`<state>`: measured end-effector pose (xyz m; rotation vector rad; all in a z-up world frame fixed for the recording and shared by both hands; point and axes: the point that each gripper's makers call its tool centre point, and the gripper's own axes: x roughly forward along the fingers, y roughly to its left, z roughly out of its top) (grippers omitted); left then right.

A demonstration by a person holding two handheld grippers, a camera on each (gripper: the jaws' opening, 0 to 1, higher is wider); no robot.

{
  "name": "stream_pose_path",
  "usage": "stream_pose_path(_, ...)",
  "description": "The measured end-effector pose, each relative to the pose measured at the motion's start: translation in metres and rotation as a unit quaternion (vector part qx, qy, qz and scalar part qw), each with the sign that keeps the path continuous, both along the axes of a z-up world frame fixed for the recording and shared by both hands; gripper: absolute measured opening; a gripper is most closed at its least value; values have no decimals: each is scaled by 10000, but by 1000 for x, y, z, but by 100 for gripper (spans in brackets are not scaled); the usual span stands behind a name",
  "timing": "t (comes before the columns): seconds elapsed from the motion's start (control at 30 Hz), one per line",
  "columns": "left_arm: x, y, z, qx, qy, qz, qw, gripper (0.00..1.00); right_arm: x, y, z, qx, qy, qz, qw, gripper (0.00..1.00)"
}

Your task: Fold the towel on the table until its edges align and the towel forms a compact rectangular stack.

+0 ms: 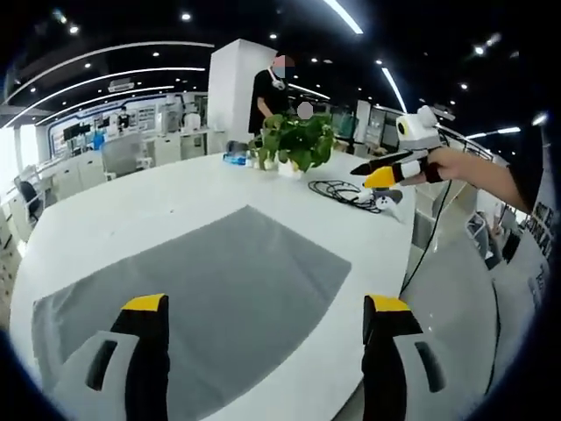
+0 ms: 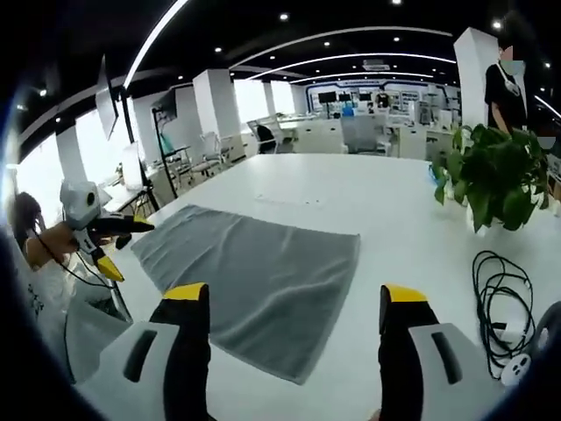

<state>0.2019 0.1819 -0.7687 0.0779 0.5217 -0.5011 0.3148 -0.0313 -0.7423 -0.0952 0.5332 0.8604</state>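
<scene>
- The left gripper [image 1: 266,326] holds nothing, its yellow-tipped jaws spread wide above the near part of the grey towel [image 1: 206,294].
- The right gripper [image 2: 296,316] is also spread and empty, over the towel's edge.
- The towel lies flat and unfolded on the white table [image 1: 131,215] (one single layer).
- Farther back are a black cable [image 2: 501,294] and a potted plant [image 2: 493,182].
- A person [image 1: 270,88] stands behind.

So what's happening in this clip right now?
A person holds a claw in each hand over a white table, where a grey towel lies spread flat and unfolded. The left claw and the right claw both hover open above it, gripping nothing. A potted plant and a coiled black cable sit off to the side. Folding has not started.
</scene>
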Motion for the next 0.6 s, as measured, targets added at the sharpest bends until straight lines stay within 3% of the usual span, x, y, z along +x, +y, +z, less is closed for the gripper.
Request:
stream_pose_path(0.27, 21, -34, -10, 139, 68, -530, 9985, 90, 23, 4, 0, -78, -97, 116, 9999, 75)
stream_pose_path(0.6, 45, -78, -16, -92, 47, -1015, 9948, 88, 52, 15, -3, -276, -189, 325, 9989, 74)
